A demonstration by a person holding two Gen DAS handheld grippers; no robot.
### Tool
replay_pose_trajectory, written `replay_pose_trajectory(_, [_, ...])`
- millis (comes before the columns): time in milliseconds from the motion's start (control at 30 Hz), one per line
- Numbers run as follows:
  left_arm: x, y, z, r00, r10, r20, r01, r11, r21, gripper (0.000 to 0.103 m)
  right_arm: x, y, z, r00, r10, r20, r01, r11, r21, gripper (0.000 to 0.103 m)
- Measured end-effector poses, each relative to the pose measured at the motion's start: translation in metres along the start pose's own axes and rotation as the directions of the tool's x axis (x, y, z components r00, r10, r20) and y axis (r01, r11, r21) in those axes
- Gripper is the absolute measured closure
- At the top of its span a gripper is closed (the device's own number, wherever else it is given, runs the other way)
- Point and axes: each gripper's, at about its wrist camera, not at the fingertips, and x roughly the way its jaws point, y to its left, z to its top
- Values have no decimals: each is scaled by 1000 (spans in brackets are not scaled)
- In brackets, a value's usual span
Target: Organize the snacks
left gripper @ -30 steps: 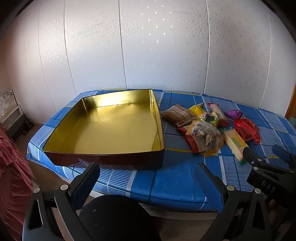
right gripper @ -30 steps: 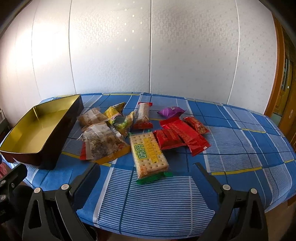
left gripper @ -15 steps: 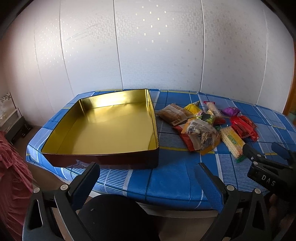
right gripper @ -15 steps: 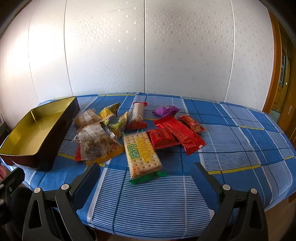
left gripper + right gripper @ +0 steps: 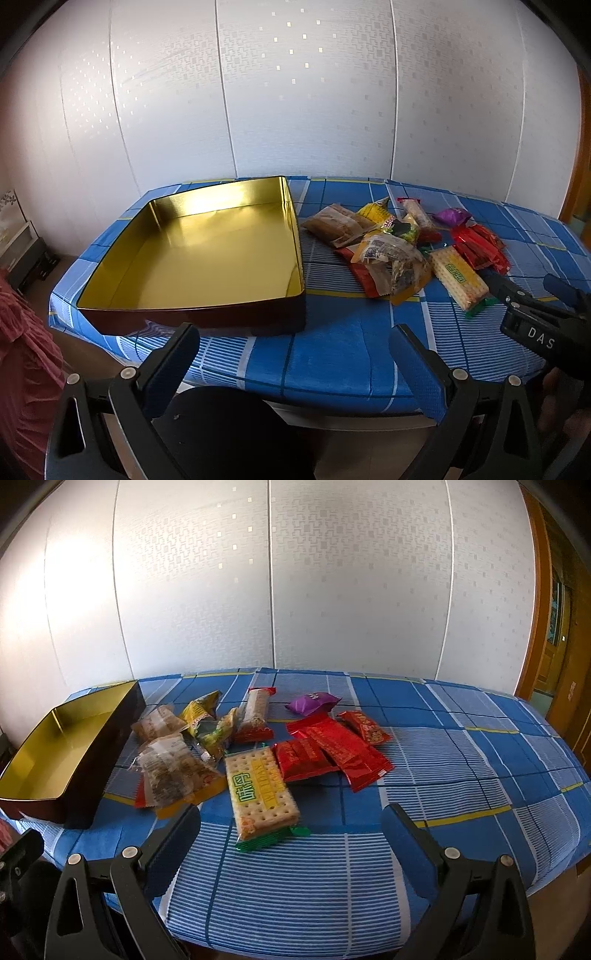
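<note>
A gold-lined tin box [image 5: 207,258] with dark sides sits empty on the left of the blue checked table; its near wall [image 5: 107,749] also shows in the right wrist view. Snack packets lie in a loose pile to its right: a cracker pack [image 5: 258,794], red packets [image 5: 332,753], a purple packet [image 5: 312,703], a clear bag of mixed snacks [image 5: 173,771] and yellow-green packets [image 5: 210,723]. My left gripper [image 5: 295,350] is open, before the table's near edge. My right gripper [image 5: 290,834] is open, just short of the cracker pack [image 5: 458,277], holding nothing.
A white panelled wall stands behind the table. A wooden door frame [image 5: 554,627] is at the far right. A dark round chair back [image 5: 229,432] sits below the left gripper. Red cloth [image 5: 18,350] is at the left edge. Bare tablecloth [image 5: 480,768] lies right of the snacks.
Both grippers have drawn back and up a little, so the table, box and snacks sit slightly lower and smaller. Nothing on the table has moved.
</note>
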Motion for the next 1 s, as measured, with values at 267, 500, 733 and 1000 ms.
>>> replay_pose_trajectory(267, [-2, -5, 0, 1000, -4, 1, 4, 1000, 18, 1, 0, -16, 4, 999, -34, 16, 33, 999, 24, 3])
replay_pose_trajectory(500, [-1, -11, 1, 1000, -15, -5, 15, 999, 40, 0, 5, -47, 11, 995, -98, 27, 95, 992, 78, 3])
replay_pose_trajectory(733, [1, -23, 3, 998, -53, -17, 54, 995, 86, 0, 15, -81, 18, 986, -159, 45, 153, 981, 117, 3])
replay_pose_trajectory(1000, [18, -48, 14, 973, -195, -125, 211, 969, 127, 1, 31, -122, 13, 994, -107, 22, 97, 958, 270, 3])
